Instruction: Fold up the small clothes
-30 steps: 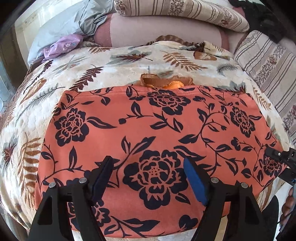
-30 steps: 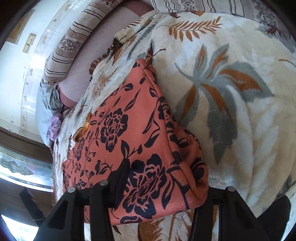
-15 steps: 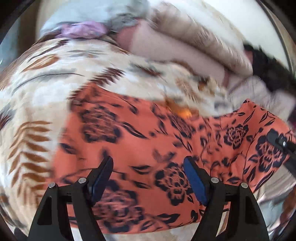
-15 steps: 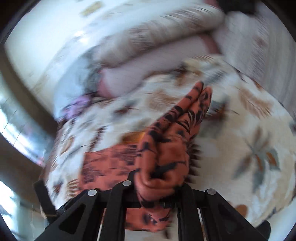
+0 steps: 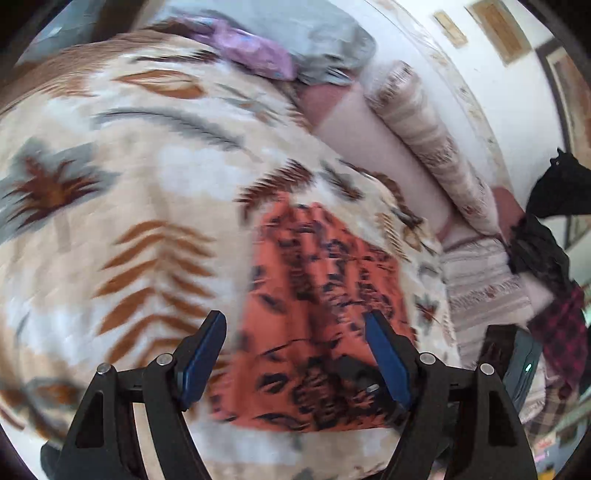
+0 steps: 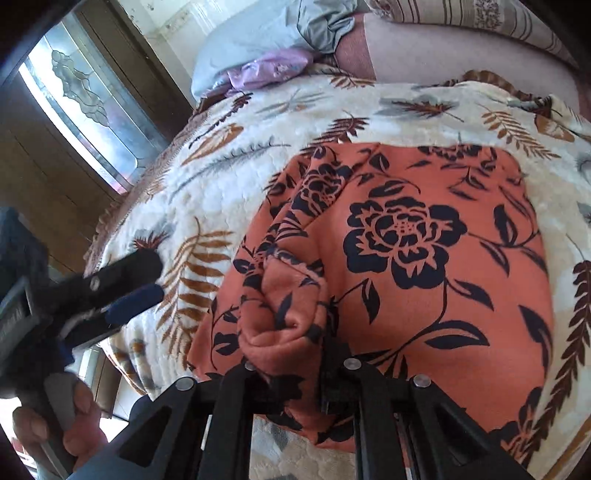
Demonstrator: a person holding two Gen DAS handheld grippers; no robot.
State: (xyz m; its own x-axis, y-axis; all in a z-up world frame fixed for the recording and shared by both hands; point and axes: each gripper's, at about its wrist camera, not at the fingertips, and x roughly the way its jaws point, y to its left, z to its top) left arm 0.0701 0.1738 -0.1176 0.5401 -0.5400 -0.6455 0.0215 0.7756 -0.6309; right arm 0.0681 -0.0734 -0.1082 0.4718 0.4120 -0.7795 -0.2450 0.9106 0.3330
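right claw (image 6: 286, 343) clamped shut on a bunched fold of the orange floral garment (image 6: 424, 258), fabric pinched between its jaws and bulging just ahead of them. rest of the garment spread flat ahead and to the right of that claw, on the leaf-print blanket (image 6: 229, 177). left claw (image 5: 295, 354) wide open, nothing between its blue pads (image 5: 201, 354), held above the blanket with the garment (image 5: 325, 295) ahead and between the fingers, blurred. seen from the right wrist view as well, left claw (image 6: 147, 275) well off to the left, apart from the garment. beyond both claws: grey pillow (image 6: 258, 33), purple cloth (image 6: 273, 68), striped bedding (image 5: 436, 147).
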